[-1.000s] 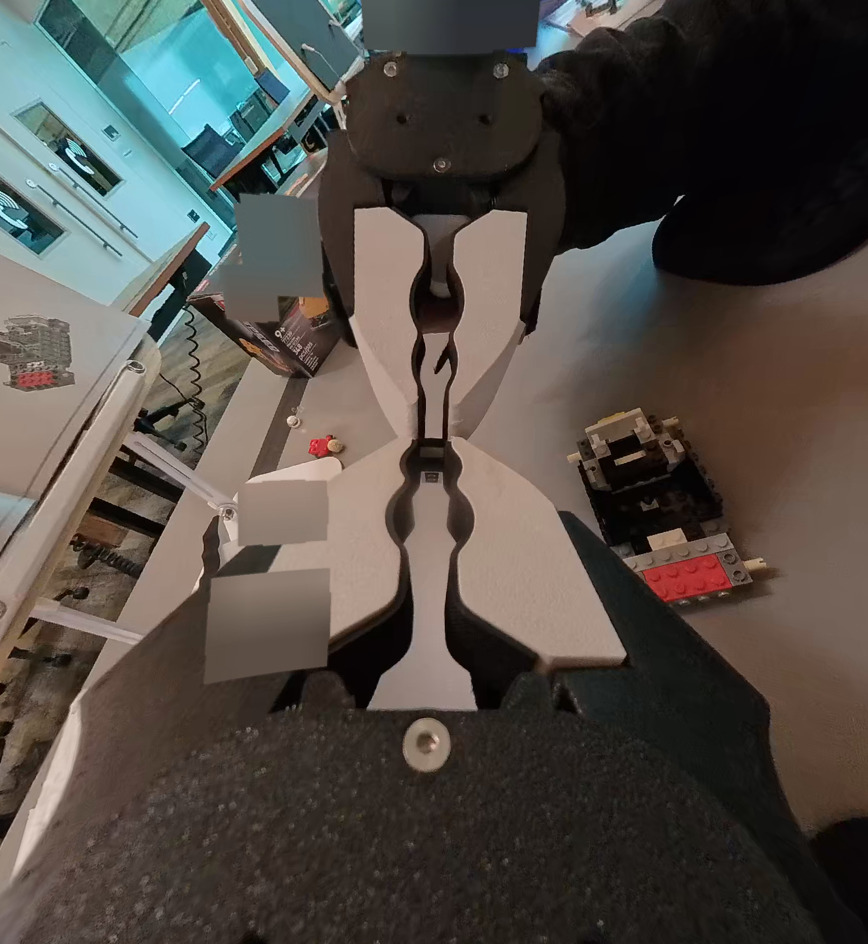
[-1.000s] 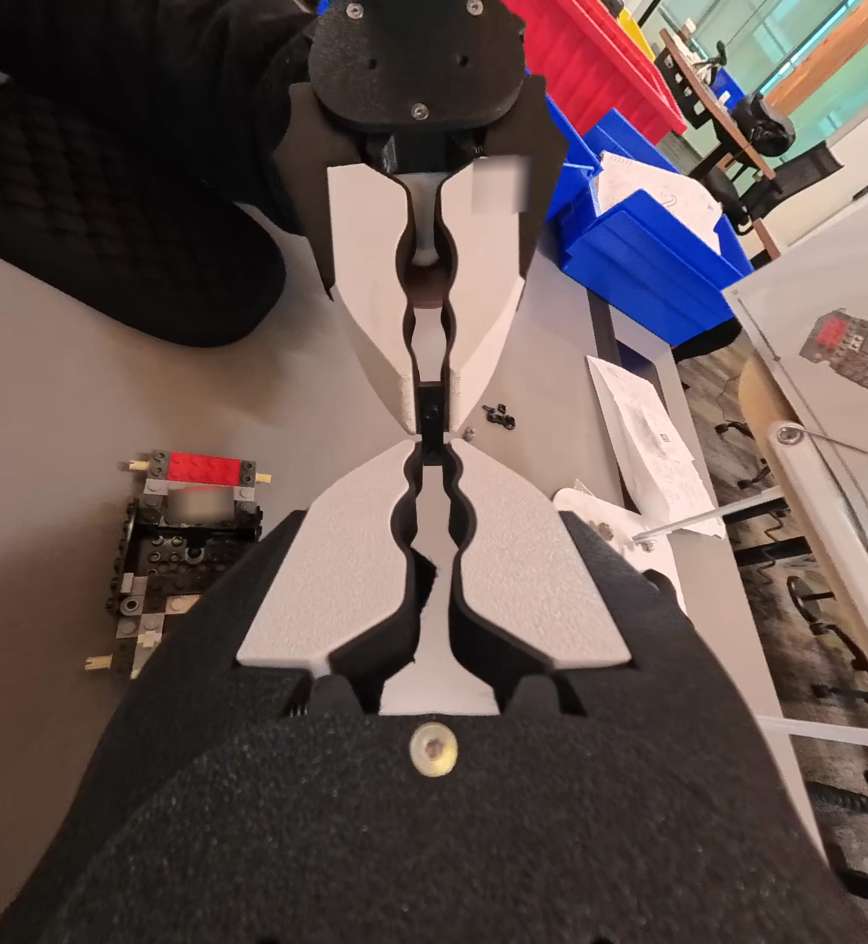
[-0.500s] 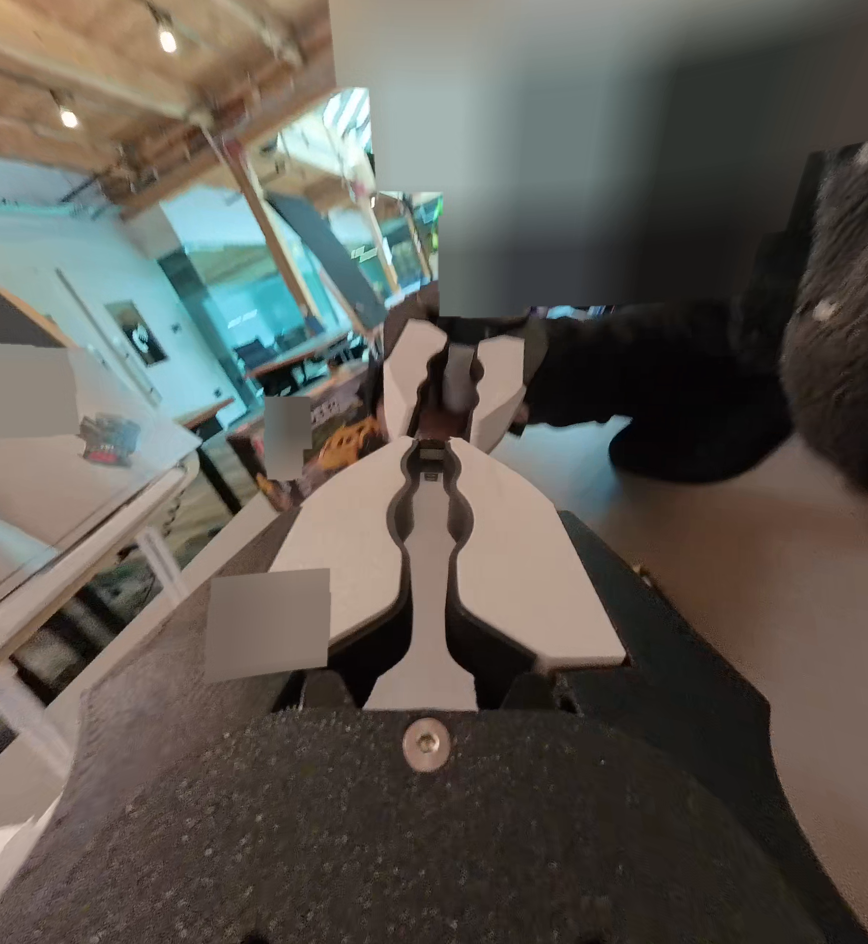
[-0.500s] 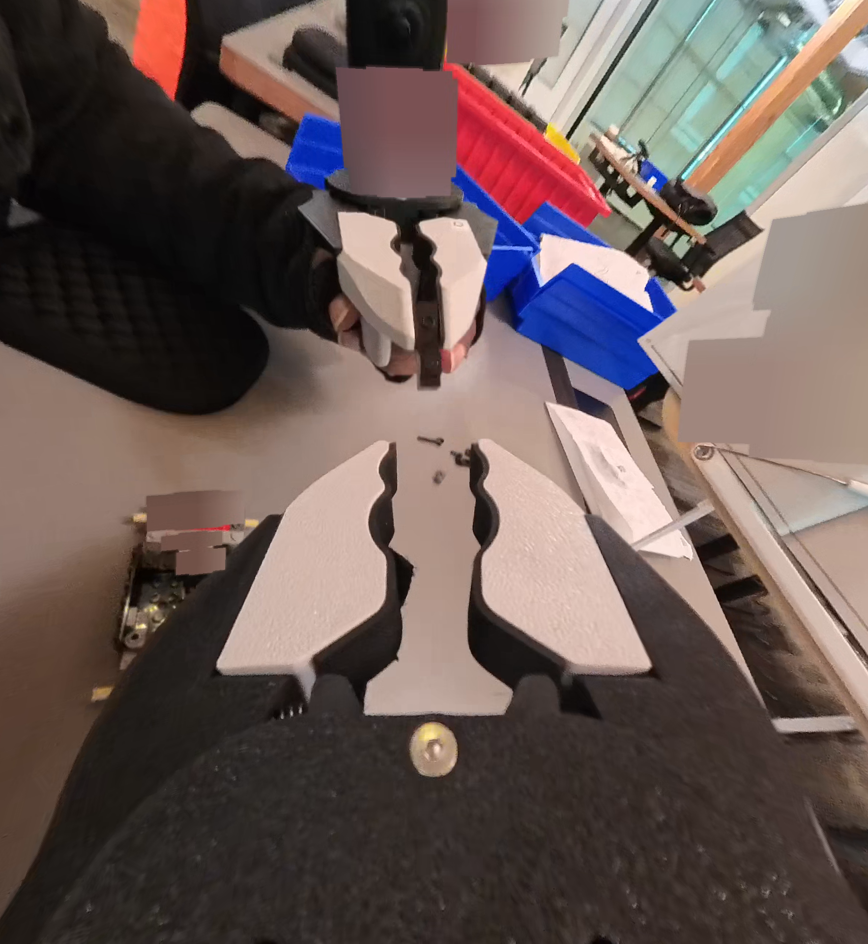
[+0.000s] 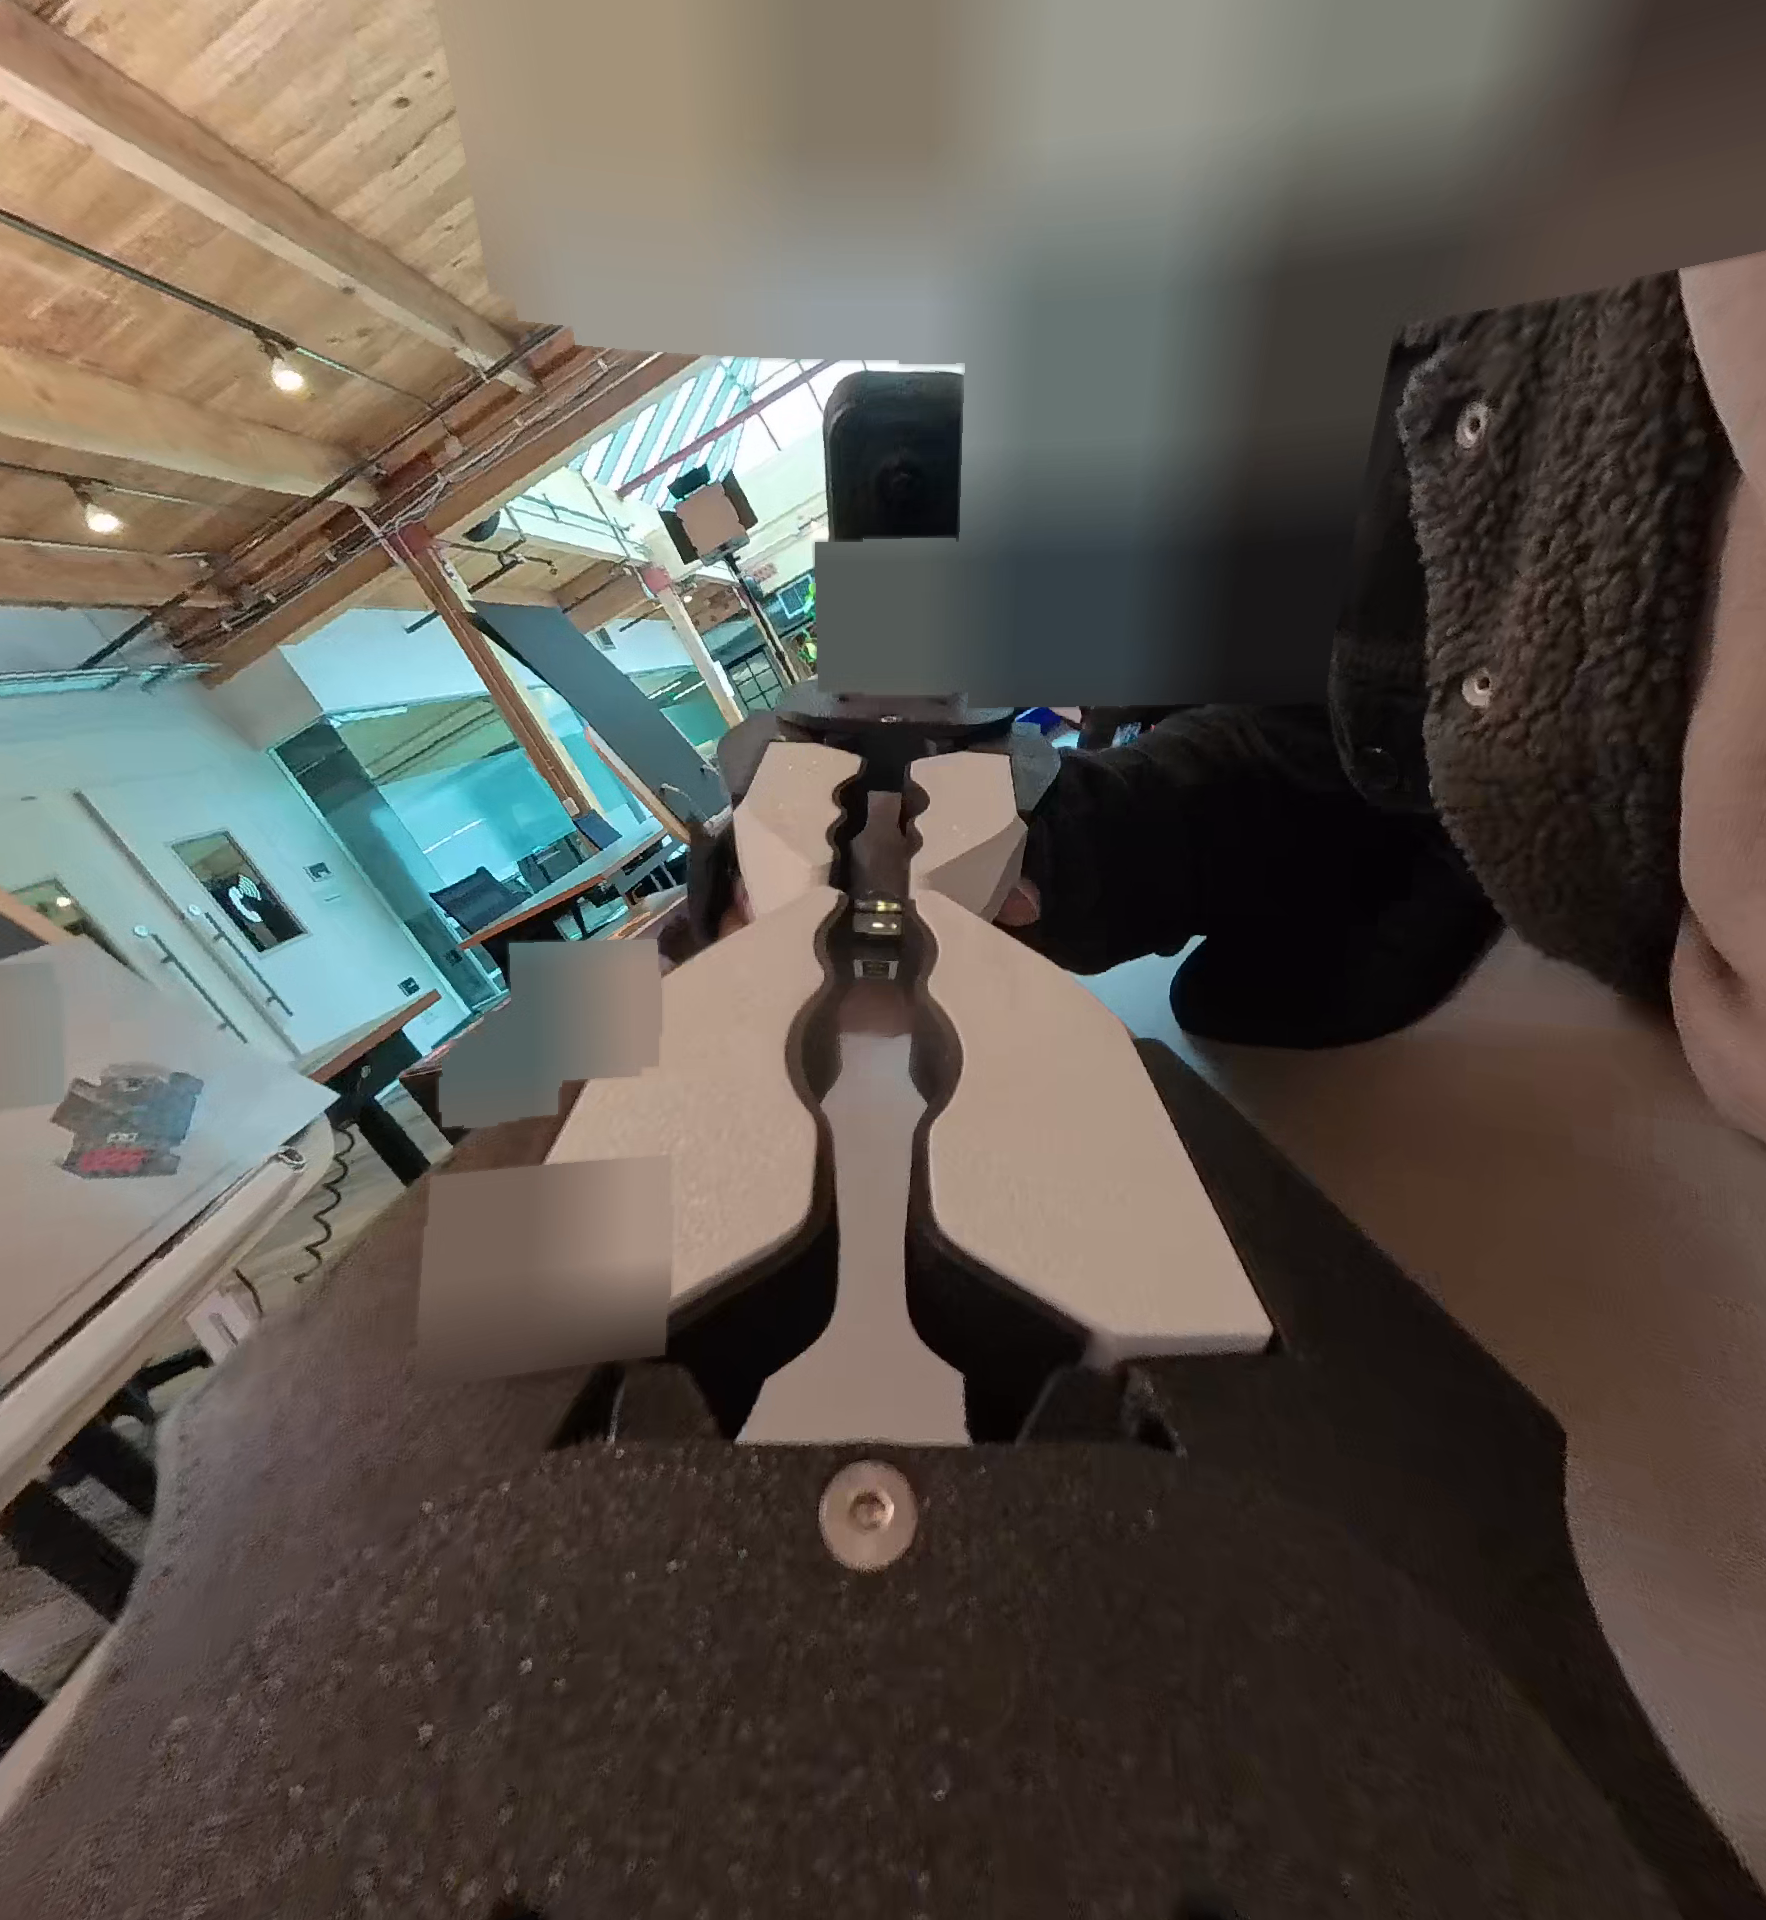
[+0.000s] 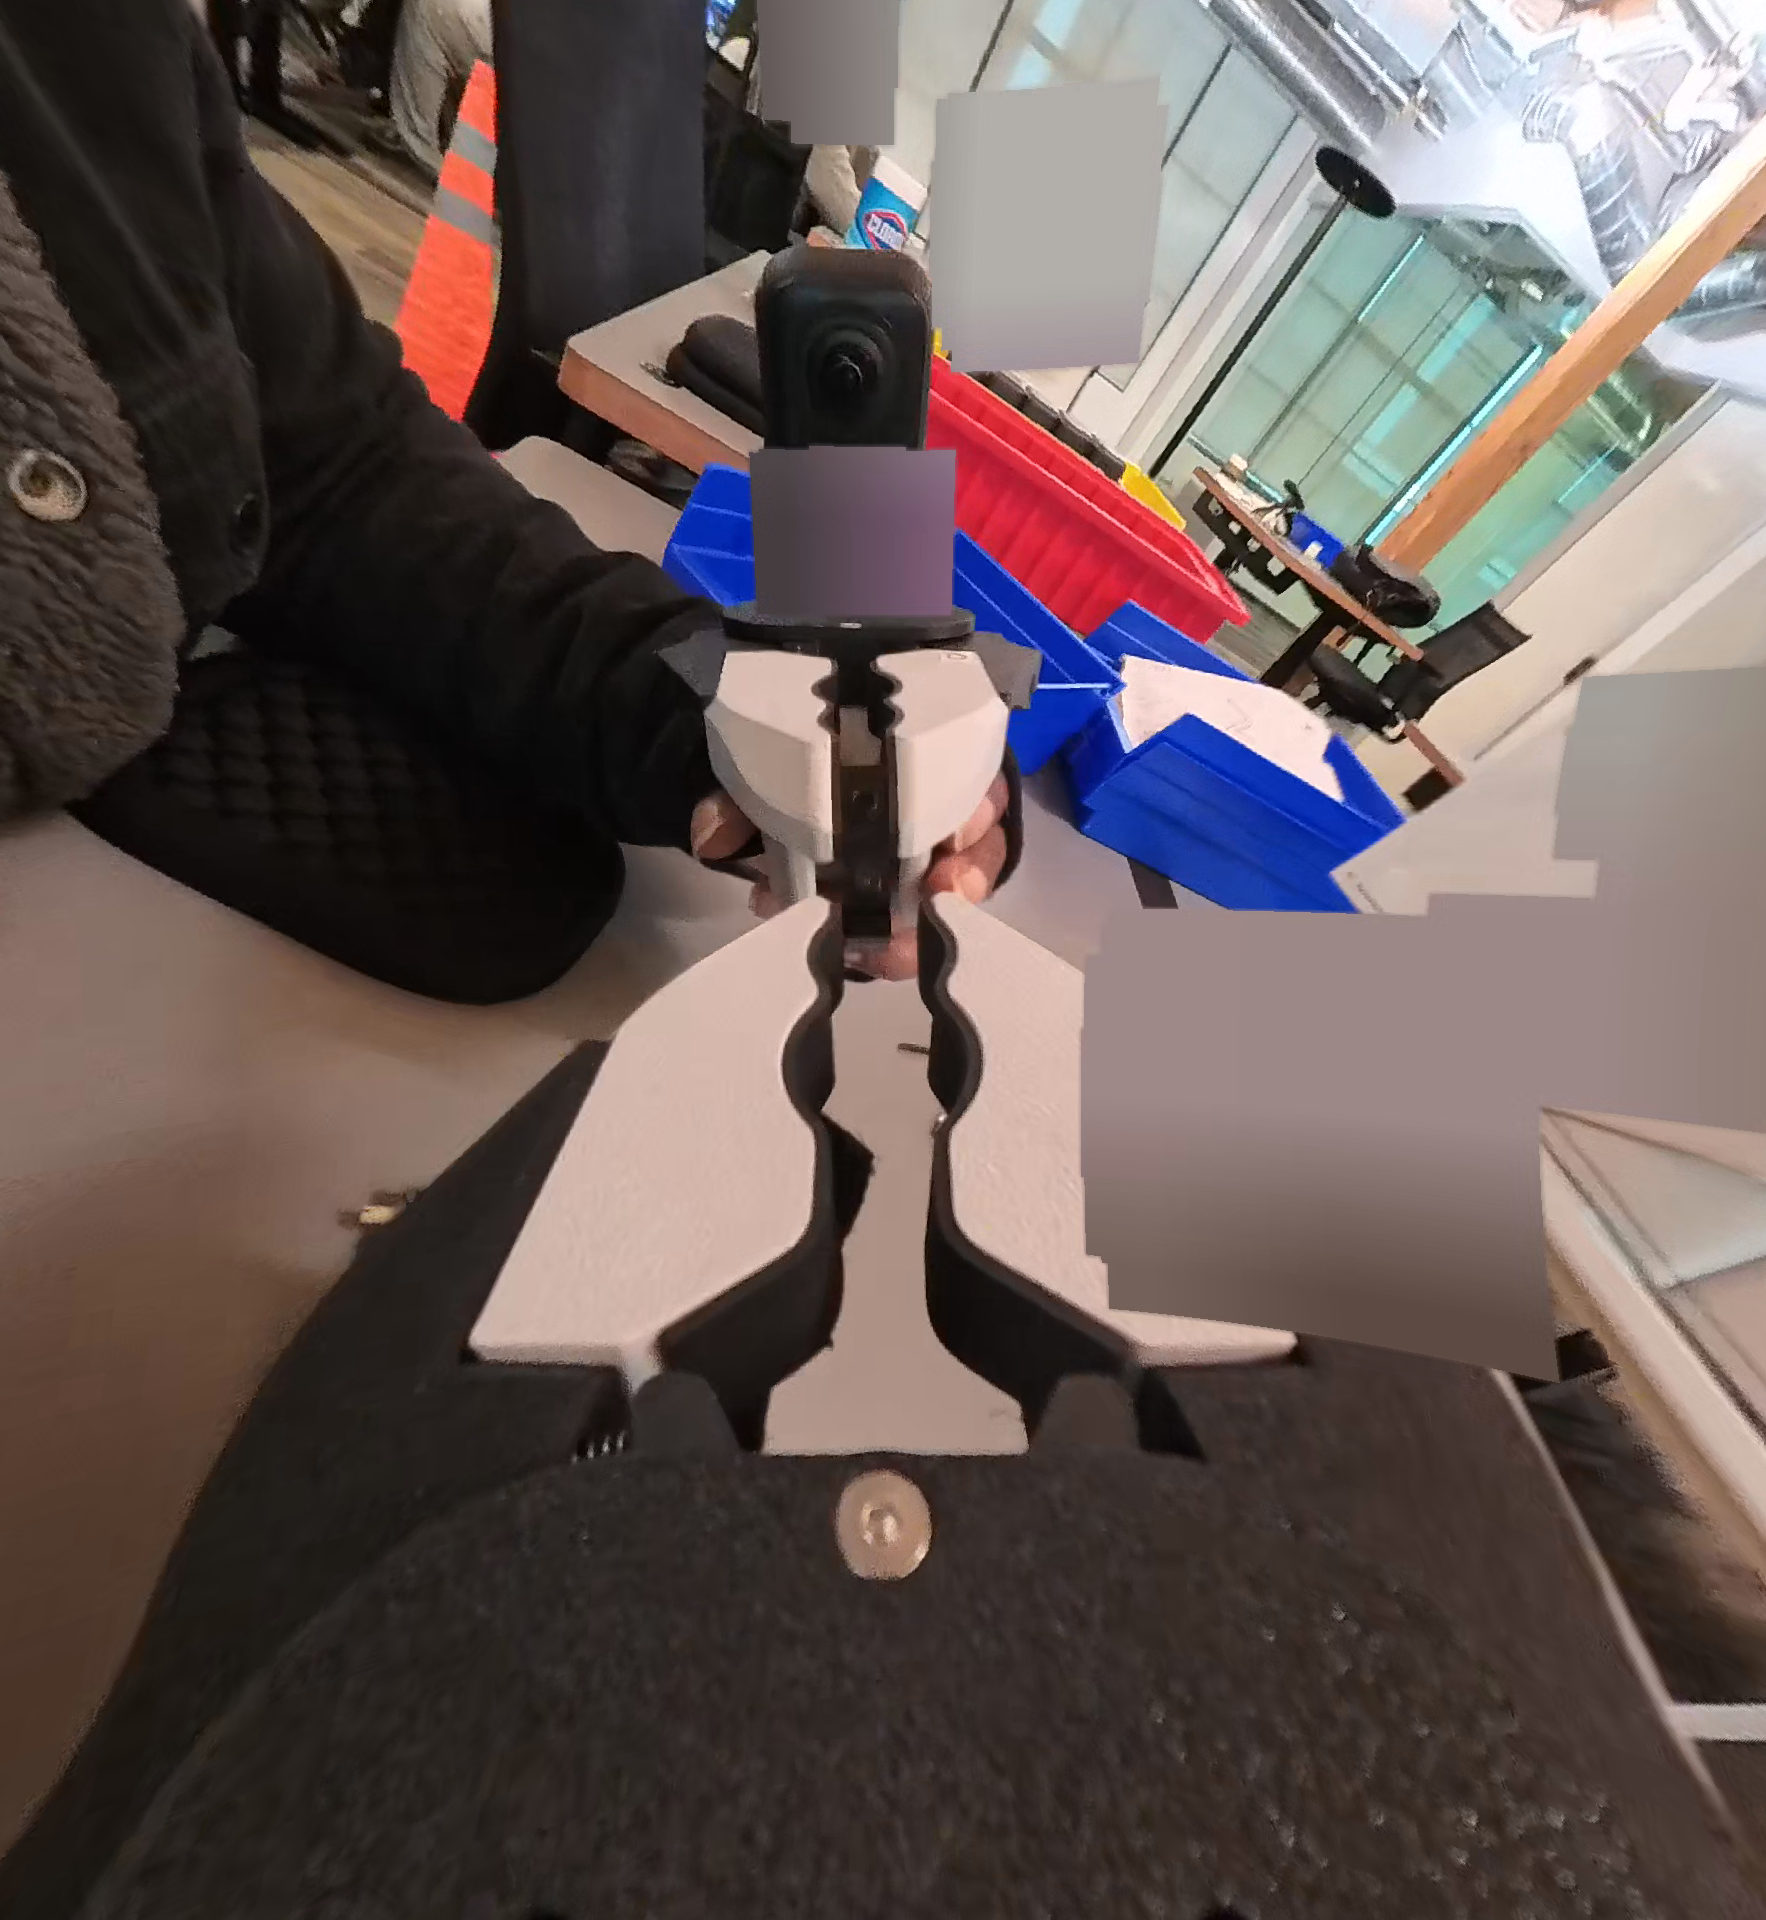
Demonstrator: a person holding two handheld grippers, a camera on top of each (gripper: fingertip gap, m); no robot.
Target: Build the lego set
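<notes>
Your left gripper (image 5: 874, 920) and right gripper (image 6: 871, 925) face each other tip to tip, both lifted above the grey surface (image 6: 183, 1091). The left gripper is pinching a long black lego piece (image 6: 863, 821). In the right wrist view that piece stands upright between its white fingers (image 6: 775, 769), and the lower end sticks out below them. That free end sits in the gap between the right gripper's fingertips (image 6: 754, 977). These are drawn close on either side of it with only a narrow gap (whether they actually press on the piece, you cannot tell from either view). In the left wrist view, the part of the piece caught at the left gripper's tips shows as a small dark block with a paler bit just beyond it. Your hand (image 6: 967, 847) wraps the left gripper from behind, in a dark sleeve (image 6: 422, 644) whose forearm rests on the surface. A small pale bit (image 6: 377, 1211) lies on the surface beside the right gripper's black body. The rest of the lego build is out of sight in both views. Farther back on the surface sit blue bins (image 6: 1232, 821) and a red bin (image 6: 1076, 509), well away from the grippers.
</notes>
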